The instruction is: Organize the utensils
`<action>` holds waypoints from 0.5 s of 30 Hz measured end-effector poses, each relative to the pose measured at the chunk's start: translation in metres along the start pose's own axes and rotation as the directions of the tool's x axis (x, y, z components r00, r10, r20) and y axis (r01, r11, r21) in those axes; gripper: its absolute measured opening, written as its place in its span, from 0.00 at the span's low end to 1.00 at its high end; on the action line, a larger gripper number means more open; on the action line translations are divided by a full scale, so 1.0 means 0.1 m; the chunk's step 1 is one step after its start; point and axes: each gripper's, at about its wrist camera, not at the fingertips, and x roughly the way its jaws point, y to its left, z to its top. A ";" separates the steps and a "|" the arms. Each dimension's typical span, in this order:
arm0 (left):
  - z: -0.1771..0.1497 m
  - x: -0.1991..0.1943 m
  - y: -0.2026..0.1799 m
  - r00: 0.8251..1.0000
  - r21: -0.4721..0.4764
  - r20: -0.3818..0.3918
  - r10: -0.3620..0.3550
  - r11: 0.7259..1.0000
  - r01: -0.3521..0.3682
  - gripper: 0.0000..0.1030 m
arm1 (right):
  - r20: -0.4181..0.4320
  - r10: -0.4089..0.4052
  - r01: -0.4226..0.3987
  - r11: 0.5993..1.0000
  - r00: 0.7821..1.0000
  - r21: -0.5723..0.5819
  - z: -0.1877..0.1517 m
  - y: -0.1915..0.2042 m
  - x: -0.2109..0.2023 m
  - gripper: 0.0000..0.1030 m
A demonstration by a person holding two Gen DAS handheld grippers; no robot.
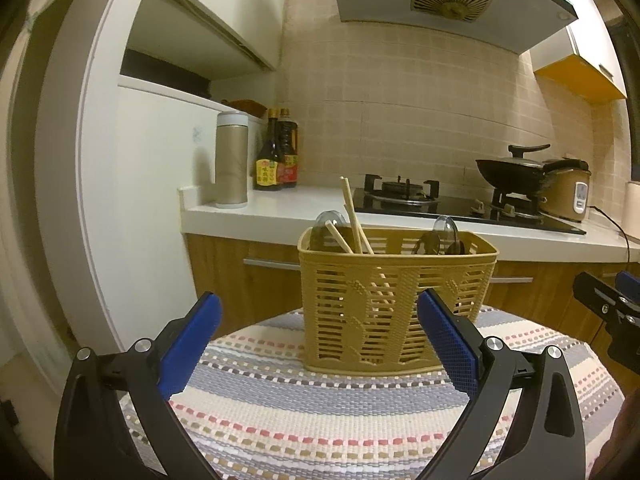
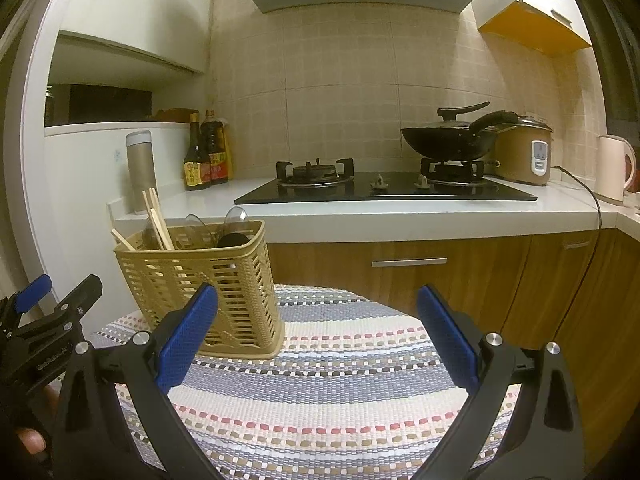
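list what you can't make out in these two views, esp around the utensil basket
- Lower parts of the chopsticks and spoons: hidden in both views by the basket wall.
- Basket's near right corner: left wrist view, covered by the left claw finger.
- Bottle labels: too small to read in either view.
- Wok contents: under its lid.
- Right claw: only partly in the left wrist view, cut off by the right edge.

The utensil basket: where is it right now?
The utensil basket stands on the striped cloth, centre in the left wrist view, left in the right wrist view, before the counter.
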 end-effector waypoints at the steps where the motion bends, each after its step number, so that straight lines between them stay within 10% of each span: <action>1: 0.00 0.00 0.00 1.000 -0.001 0.000 -0.002 1.000 0.002 0.92 | -0.001 0.000 0.000 1.000 1.000 0.001 0.00 0.00 0.00 0.92; 15: 0.00 0.00 0.01 1.000 -0.007 -0.005 -0.013 1.000 0.013 0.92 | -0.030 0.007 -0.007 1.000 1.000 0.007 -0.02 0.00 0.06 0.92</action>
